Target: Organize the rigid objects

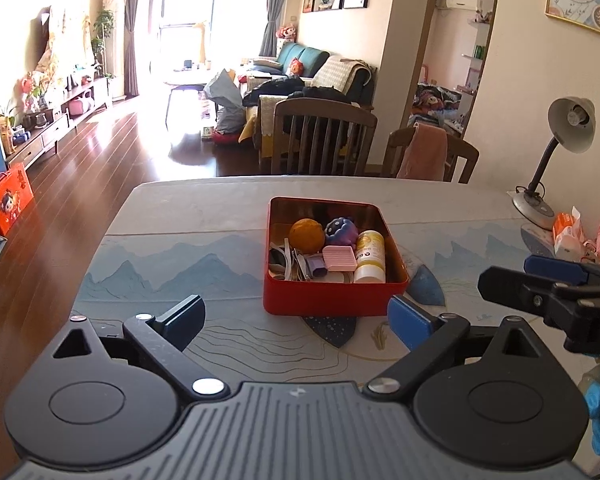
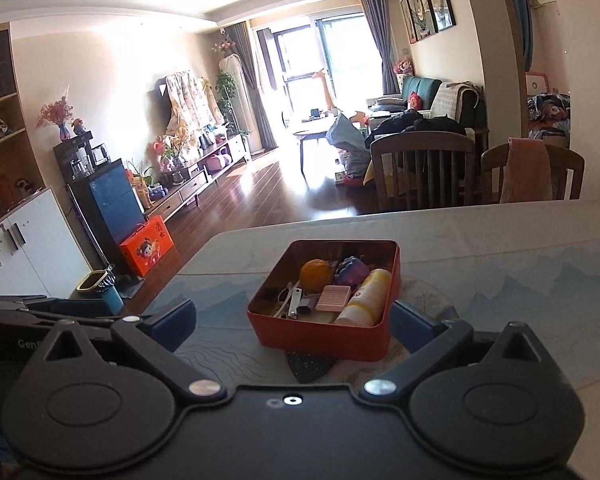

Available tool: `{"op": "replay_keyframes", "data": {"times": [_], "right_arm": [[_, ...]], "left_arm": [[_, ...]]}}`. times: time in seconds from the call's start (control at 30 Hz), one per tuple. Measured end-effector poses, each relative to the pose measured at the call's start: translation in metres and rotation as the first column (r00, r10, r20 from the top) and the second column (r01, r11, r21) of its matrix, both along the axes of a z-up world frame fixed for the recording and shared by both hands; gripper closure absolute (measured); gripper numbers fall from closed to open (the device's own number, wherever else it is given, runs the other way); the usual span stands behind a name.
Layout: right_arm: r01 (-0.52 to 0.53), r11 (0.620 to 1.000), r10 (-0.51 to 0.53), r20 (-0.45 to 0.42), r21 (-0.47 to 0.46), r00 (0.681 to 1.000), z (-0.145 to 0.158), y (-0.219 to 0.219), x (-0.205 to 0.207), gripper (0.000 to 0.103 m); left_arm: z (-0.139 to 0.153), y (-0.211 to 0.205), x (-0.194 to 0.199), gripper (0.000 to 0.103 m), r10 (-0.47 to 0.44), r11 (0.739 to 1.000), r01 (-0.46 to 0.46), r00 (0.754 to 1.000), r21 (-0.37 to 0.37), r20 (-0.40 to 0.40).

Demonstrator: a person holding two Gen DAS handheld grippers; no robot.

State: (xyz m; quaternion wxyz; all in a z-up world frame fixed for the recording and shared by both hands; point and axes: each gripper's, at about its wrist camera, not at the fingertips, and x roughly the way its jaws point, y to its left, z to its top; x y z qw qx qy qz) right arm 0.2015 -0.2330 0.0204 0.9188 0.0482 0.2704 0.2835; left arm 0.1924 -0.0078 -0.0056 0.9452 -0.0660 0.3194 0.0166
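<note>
Your red tin box [image 1: 332, 296] sits in the middle of the table [image 1: 172, 216], already packed: an orange ball [image 1: 308, 237], a knobbly purple toy [image 1: 341, 231], a white-and-yellow bottle [image 1: 370, 256] lying on its side, a ribbed pink case [image 1: 340, 258] and what look like small metal clippers [image 1: 298, 266] amid loose white bits. By the look of it the sorting is at or near its end, since nothing loose lies on the cloth near the tin. Your left gripper [image 1: 296, 324] and right gripper [image 2: 296, 322] both hold their jaws spread wide and empty, one pad either side of the tin without touching it. If you mean to shift the tin next, expect thin, smooth painted metal walls with rounded corners; squeeze squarely across the flat sides so it does not skate on the printed mountain-pattern cloth. A gooseneck desk lamp [image 1: 560, 148] stands at the far right of the table, with wooden chairs [image 1: 324, 136] beyond.
</note>
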Motion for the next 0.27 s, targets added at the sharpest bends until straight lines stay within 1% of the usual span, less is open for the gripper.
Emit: {"op": "replay_keyframes", "data": {"times": [0.13,0.27], "right_arm": [[0.003,1.0,-0.003,-0.007,-0.008,1.0,-0.005,0.003,-0.003,0.0],[0.014,1.0,-0.014,-0.025,-0.017,1.0,-0.012,0.004,-0.002,0.0]], "left_arm": [[-0.002,0.002,-0.004,0.004,0.014,1.0,-0.014,1.0,0.005,0.004],[-0.007,0.006,-0.002,0.004,0.025,1.0,-0.025,1.0,-0.006,-0.019]]}}
